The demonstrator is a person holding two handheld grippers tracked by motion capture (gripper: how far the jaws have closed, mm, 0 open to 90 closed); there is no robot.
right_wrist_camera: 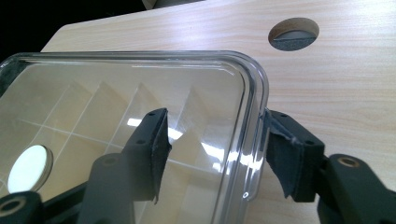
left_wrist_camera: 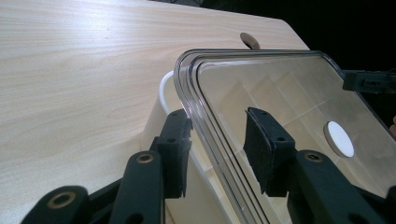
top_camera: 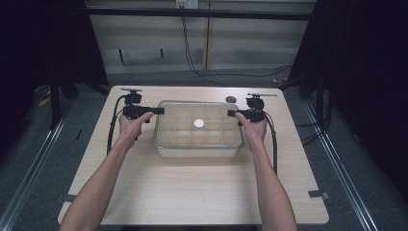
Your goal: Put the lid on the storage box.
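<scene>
Clear lid (top_camera: 198, 123) sits on top of the compartment box (top_camera: 197, 150), which stands at the middle of the worktop (top_camera: 192, 192). A white disc (top_camera: 198, 123) marks the centre of the lid. Reflections on the lid blur the dividers beneath it, and the contents of the compartments cannot be made out. In both gripper views the lid is cut off at the frame edge, and the lower box wall is largely hidden behind the jaws.

Left hand-held gripper (top_camera: 159, 111) is level at the left short edge of the lid, the forearm reaching in from the near side of the worktop. Its jaws straddle the lid rim with clearance on both sides; the pads are not pressing. Right hand-held gripper (top_camera: 232, 113) mirrors this at the right short edge, jaws likewise apart and astride the rim, one over the lid, one outside it. A round hole (top_camera: 231, 99) lies in the worktop just behind the right far corner of the lid.
</scene>
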